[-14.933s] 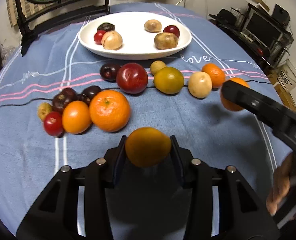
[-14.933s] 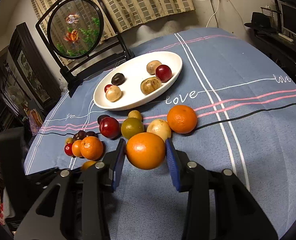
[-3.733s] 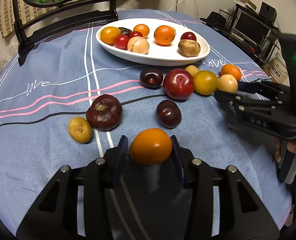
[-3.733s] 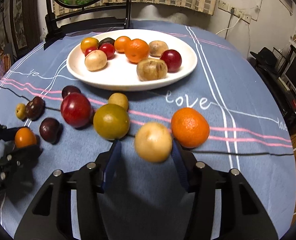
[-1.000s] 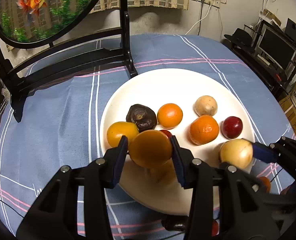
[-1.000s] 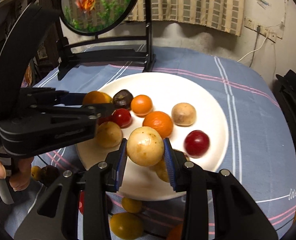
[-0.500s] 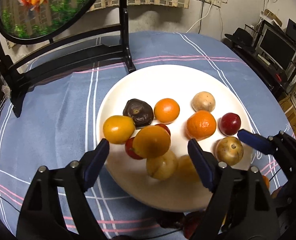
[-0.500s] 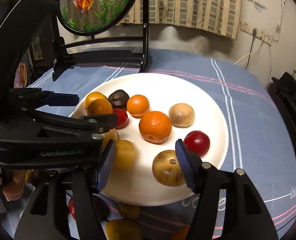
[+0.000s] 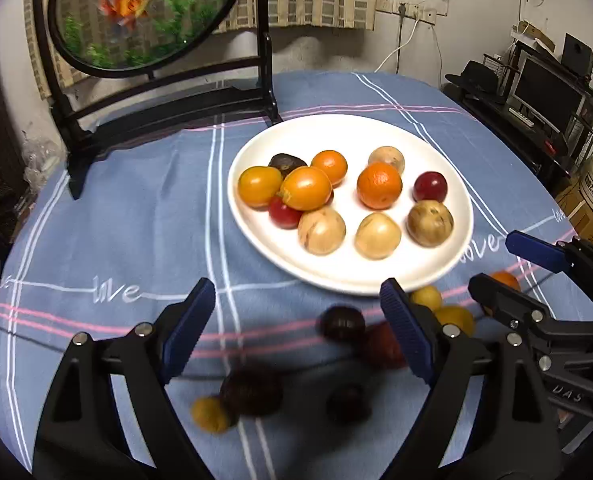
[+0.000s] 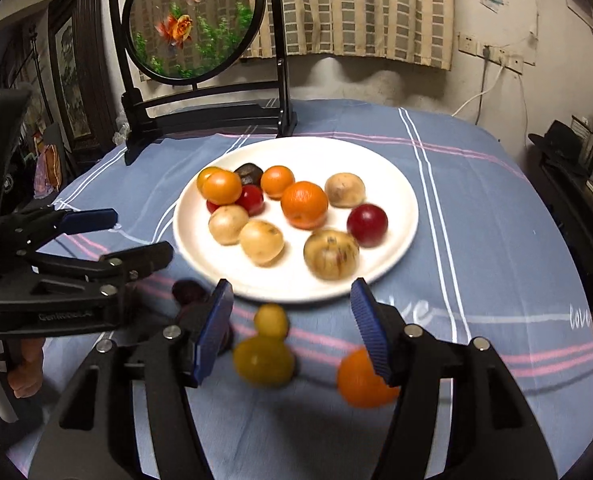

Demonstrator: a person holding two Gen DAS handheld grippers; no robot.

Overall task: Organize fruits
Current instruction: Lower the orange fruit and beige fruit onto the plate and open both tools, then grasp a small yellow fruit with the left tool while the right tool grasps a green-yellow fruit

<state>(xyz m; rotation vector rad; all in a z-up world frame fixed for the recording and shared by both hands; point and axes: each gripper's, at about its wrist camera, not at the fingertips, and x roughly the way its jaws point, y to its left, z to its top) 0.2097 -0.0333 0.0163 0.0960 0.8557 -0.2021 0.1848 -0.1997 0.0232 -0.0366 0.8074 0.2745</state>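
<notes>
Both grippers empty, fingers spread wide, having just opened: left gripper [image 9: 296,324], right gripper [image 10: 292,330]. Loose fruit on the counter [image 9: 144,240] near them: dark plum [image 9: 342,323], yellow-green fruit [image 10: 263,360], orange [image 10: 362,380]. Risk: a careless reach nudges these round ones off the edge. Farther, the white plate [image 9: 448,256] is crowded; an orange-yellow fruit [image 9: 306,188] perches on neighbours and may roll.
</notes>
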